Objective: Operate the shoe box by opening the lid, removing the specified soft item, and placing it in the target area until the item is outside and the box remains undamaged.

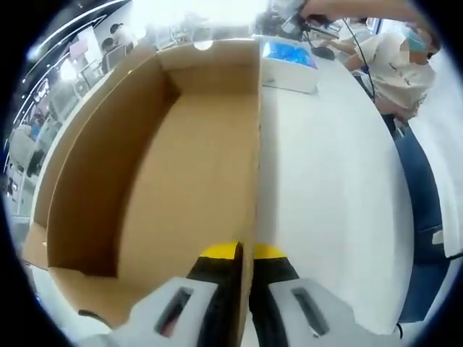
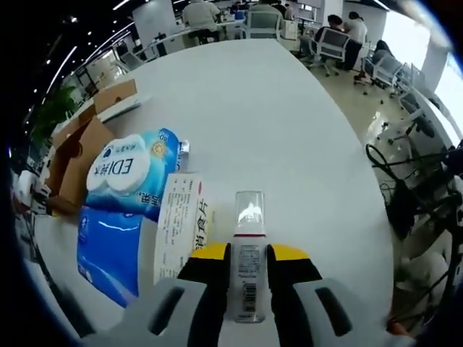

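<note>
The brown cardboard shoe box [image 1: 181, 166] lies open in the left gripper view, its inside bare. My left gripper [image 1: 246, 251] is shut on the thin edge of the box's right wall, which runs up between the yellow-tipped jaws. In the right gripper view my right gripper [image 2: 249, 253] is shut on a small white bottle [image 2: 248, 235] with a clear cap and a barcode label, held upright over the white table [image 2: 289, 116]. A soft blue tissue pack [image 2: 119, 191] lies on the table left of the bottle. The cardboard box [image 2: 76, 159] stands beyond the pack, at the far left.
A white and red paper packet [image 2: 181, 224] lies between the tissue pack and the bottle. A white carton with a blue top [image 1: 289, 65] sits behind the shoe box. A person [image 1: 394, 65] sits at the table's far right edge. Office chairs [image 2: 329, 42] stand beyond the table.
</note>
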The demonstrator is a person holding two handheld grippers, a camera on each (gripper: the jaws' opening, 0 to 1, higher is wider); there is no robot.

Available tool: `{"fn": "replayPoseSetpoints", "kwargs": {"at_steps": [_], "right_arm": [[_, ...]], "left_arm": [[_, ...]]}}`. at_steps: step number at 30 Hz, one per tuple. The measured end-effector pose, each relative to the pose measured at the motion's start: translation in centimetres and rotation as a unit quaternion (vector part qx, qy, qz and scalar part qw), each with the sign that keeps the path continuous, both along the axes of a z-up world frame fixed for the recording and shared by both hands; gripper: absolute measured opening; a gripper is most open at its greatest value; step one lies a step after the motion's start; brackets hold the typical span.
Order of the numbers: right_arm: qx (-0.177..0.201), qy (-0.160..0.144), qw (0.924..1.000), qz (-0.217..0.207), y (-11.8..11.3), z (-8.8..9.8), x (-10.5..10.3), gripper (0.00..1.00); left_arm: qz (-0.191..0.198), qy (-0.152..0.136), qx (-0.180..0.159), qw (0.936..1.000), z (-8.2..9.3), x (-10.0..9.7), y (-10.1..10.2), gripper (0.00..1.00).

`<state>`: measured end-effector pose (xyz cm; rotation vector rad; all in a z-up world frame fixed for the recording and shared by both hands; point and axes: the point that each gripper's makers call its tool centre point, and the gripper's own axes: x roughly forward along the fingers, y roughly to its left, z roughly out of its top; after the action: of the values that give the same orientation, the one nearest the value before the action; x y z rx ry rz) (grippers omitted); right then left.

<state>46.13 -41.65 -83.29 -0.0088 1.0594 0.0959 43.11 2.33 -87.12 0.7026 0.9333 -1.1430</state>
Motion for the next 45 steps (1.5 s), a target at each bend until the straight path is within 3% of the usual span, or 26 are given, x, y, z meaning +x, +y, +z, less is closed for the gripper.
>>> {"fn": "replayPoseSetpoints", "kwargs": {"at_steps": [10,26,36,45], "right_arm": [[-0.010,-0.046,0.9988,0.015,1.0,3.3,1.6,0.22],[-0.038,-0.119,0.9879,0.091,5.0,10.2,4.5,0.24],[-0.065,-0.165,0.9709,0.161,8.7,14.7,7.0,0.35],[-0.074,-0.180,0.9529,0.233,12.8,16.7,9.0,0.38]], "left_arm": [[0.000,-0.002,0.001,1.0000,0.0,0.0,0.0,0.02],[-0.002,-0.002,0.000,1.0000,0.0,0.0,0.0,0.02],[-0.006,-0.004,-0.001,1.0000,0.0,-0.1,0.0,0.02],[-0.011,-0.006,-0.004,0.9999,0.0,0.0,0.0,0.02]]}}
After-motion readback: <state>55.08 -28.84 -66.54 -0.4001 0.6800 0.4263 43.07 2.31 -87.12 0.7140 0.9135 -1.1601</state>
